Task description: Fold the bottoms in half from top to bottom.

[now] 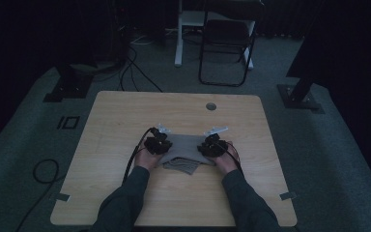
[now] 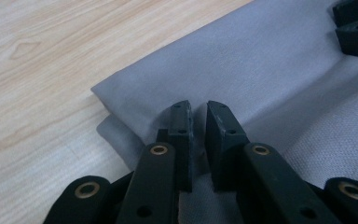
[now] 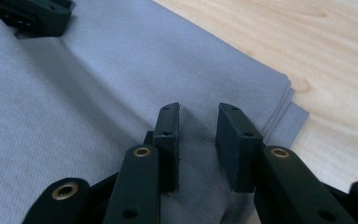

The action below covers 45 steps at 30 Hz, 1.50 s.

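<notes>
I have a folded grey cloth (image 1: 186,150) lying near the middle of the light wooden table (image 1: 125,121), several layers showing at its edges. My left gripper (image 2: 198,122) sits at the cloth's left end; in the left gripper view its jaws stand nearly together with a thin ridge of the fabric pinched up between them. My right gripper (image 3: 198,135) sits at the cloth's right end; its jaws stand a little apart, with a raised fold of cloth between them, and I cannot tell whether the pads press on it. I can read no brand, label or writing on the cloth or on the grippers. Beyond the table stand a black folding chair (image 1: 227,43) and dark stand bases on grey carpet, cables trailing over it.
</notes>
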{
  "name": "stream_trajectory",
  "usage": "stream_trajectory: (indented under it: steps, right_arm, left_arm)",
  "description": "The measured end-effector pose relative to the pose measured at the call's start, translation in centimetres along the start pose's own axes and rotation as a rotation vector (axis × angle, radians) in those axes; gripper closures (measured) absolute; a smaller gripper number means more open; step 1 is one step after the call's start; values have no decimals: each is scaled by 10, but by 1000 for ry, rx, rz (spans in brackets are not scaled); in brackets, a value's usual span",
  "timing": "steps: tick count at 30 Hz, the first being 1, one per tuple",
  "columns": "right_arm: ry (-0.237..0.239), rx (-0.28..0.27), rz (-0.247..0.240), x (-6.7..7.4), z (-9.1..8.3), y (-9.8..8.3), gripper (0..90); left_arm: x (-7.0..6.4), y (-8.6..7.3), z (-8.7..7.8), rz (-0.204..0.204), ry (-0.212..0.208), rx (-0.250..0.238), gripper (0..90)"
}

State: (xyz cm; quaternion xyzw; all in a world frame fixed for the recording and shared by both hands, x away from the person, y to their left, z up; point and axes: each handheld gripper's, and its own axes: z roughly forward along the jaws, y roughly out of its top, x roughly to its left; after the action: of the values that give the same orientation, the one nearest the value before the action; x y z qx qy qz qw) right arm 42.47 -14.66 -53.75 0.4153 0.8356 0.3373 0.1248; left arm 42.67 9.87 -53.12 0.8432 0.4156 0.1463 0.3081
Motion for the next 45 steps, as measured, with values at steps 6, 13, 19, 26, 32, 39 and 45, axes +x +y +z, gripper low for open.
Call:
stream_trajectory:
  steps: [6,13,19,26,32,39,45]
  right_arm:
    - [-40,-7,-17,-6,13,14,706]
    - [-79,-10,17,-14,23,27,659]
    - [-40,-23,33,-12,17,29,641]
    - [23,-16,-3,-3,-6,24,641]
    - [81,-23,-9,1,-19,16,643]
    - [149,-27,-33,10,-35,-2,644]
    - [184,-25,-79,17,-46,-18,622]
  left_arm:
    - [8,5,10,-55,31,-28,802]
    - [16,16,16,-86,58,-37,784]
    - [15,15,4,-77,46,-57,765]
    - [9,0,-24,-79,10,-128,765]
    - [0,-8,-39,-61,0,-154,778]
    - [-14,-24,-55,-24,-27,-171,786]
    - [-26,-39,-63,27,-51,-153,776]
